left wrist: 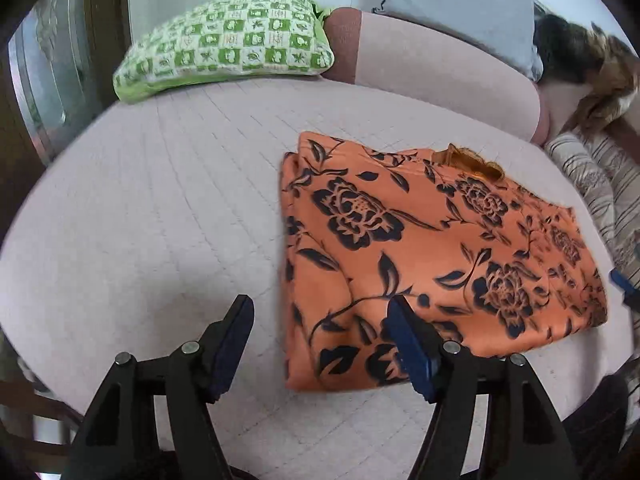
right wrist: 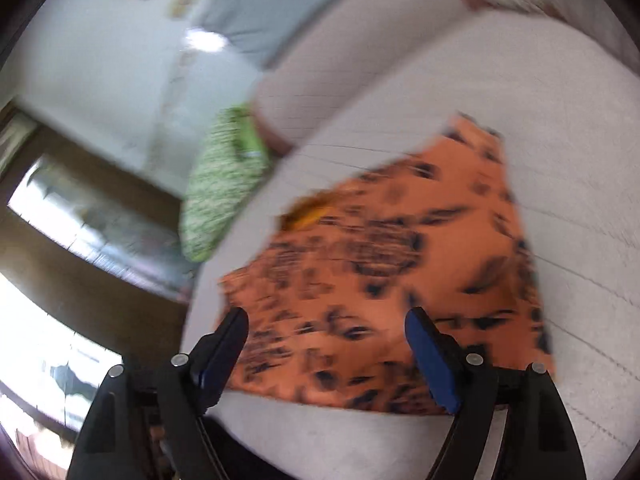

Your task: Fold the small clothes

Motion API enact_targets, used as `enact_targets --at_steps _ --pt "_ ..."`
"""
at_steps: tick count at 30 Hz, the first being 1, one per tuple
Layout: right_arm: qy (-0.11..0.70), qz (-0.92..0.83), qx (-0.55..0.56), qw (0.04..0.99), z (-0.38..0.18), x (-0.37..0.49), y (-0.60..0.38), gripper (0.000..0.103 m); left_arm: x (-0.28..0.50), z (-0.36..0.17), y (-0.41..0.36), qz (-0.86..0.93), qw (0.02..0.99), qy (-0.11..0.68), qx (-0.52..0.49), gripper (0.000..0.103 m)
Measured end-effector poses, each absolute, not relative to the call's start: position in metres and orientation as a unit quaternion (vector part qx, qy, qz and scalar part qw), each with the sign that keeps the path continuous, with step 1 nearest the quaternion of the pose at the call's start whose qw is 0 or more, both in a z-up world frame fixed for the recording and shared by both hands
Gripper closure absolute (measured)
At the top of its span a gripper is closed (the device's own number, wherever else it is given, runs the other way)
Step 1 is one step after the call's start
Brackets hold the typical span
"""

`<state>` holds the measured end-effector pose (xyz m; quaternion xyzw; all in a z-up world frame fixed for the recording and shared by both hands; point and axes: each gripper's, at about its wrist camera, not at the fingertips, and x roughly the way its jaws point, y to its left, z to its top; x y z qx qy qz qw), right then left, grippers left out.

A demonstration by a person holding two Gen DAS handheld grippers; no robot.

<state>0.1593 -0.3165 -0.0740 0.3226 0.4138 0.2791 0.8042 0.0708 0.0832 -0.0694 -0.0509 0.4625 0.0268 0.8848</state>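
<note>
An orange garment with a dark floral print (left wrist: 436,252) lies folded into a rough rectangle on the pale quilted bed (left wrist: 160,208). My left gripper (left wrist: 320,312) is open and empty, hovering above the garment's near left corner. In the right wrist view, which is blurred by motion, the same garment (right wrist: 400,264) lies on the bed (right wrist: 560,128). My right gripper (right wrist: 326,318) is open and empty above the garment's near edge. A blue tip of the right gripper shows at the right edge of the left wrist view (left wrist: 624,286).
A green and white checked pillow (left wrist: 232,40) lies at the head of the bed, also in the right wrist view (right wrist: 224,184). A grey pillow (left wrist: 460,4), a pink bolster (left wrist: 440,76) and striped bedding (left wrist: 600,184) lie at the far right. A dark wooden frame (right wrist: 92,248) stands left.
</note>
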Motion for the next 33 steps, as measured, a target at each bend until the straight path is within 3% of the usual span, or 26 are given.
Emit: enact_targets --at_steps 3,4,9,13,16,20,22,26,33 --pt "0.48 0.199 0.343 0.783 -0.126 0.173 -0.331 0.014 0.076 -0.104 0.096 0.047 0.847 0.526 -0.062 0.033" --pt "0.472 0.188 0.387 0.77 -0.137 0.173 -0.346 0.023 0.071 -0.099 0.102 0.049 0.855 0.511 -0.08 0.033" --pt "0.402 0.205 0.402 0.797 -0.097 0.144 -0.362 0.022 0.059 -0.049 0.095 0.057 0.893 0.442 -0.055 0.033" --pt "0.408 0.211 0.395 0.796 -0.103 0.142 -0.36 0.022 0.069 -0.031 0.078 0.018 0.911 0.409 -0.056 0.033" --pt "0.448 0.169 0.431 0.765 -0.139 0.157 -0.36 0.023 0.085 -0.046 0.059 -0.004 0.906 0.423 -0.027 0.032" --pt "0.427 0.166 0.425 0.781 -0.115 0.151 -0.359 0.022 0.098 -0.103 0.071 0.034 0.864 0.503 -0.021 0.03" --pt "0.414 0.202 0.388 0.798 -0.088 0.153 -0.346 0.022 0.091 -0.098 0.085 0.038 0.868 0.49 -0.075 0.029" --pt "0.399 0.237 0.339 0.818 -0.065 0.172 -0.322 0.022 0.092 -0.075 0.096 0.025 0.881 0.465 -0.081 0.029" --pt "0.461 0.226 0.362 0.778 -0.124 0.19 -0.314 0.022 0.157 -0.057 0.138 0.037 0.887 0.451 -0.089 0.029"
